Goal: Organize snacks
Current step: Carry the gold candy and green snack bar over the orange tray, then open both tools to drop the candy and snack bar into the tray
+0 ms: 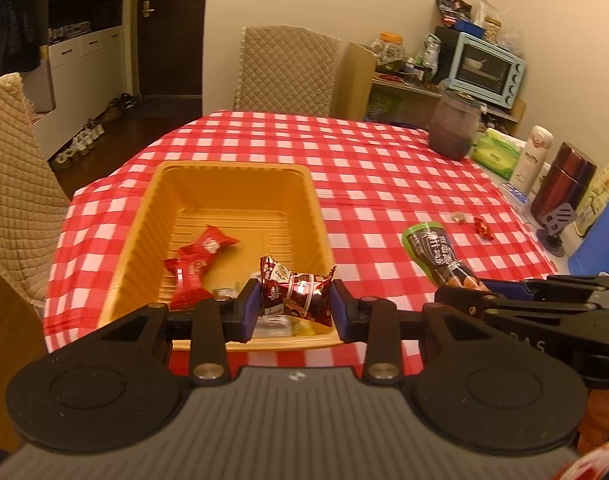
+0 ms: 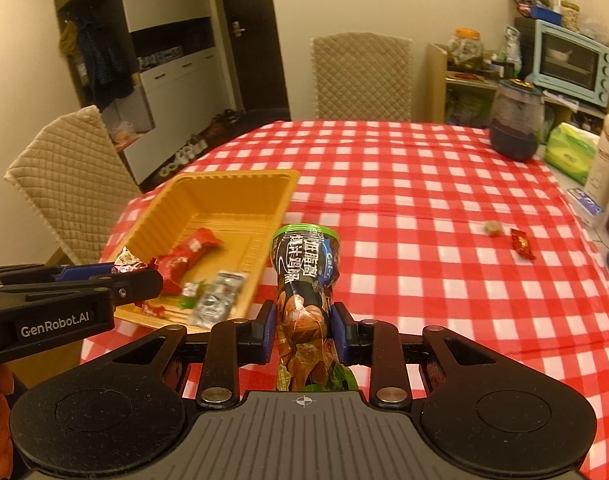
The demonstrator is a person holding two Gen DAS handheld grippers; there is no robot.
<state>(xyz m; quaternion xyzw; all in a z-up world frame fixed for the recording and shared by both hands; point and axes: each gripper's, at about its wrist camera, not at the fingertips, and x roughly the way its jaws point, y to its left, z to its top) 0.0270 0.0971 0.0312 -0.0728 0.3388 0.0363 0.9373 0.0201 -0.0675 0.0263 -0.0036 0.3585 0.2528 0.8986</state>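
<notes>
So both grippers are loaded up at once here. The left gripper (image 1: 296, 300) is clenched on a dark red candy pack (image 1: 300, 292), its blue pads pressing both sides of the wrapper, and it hangs right over the near end of the yellow tray (image 1: 160, 184). The right gripper (image 2: 302, 330) is grasping a tall green-and-black snack bag (image 2: 306, 276) around its lower half, with the bag standing up between the fingers, just beside the tray's right wall and above the red checked table (image 2: 424, 280).

Inside the tray there are two red wrapped candies (image 1: 200, 256) lying near the middle, plus a silvery packet (image 2: 218, 300) and a few smaller sweets at the near end. Those little ones are blurry, so I can't really say what they are.

Well off to the right on the table sit two loose pieces close together: a small red candy (image 2: 522, 244) and a beige round sweet (image 2: 492, 228), probably wrapped.

At the far right edge of the table stand a dark jar (image 1: 454, 128), a green tissue pack (image 1: 498, 152) and a white bottle (image 1: 530, 160).
</notes>
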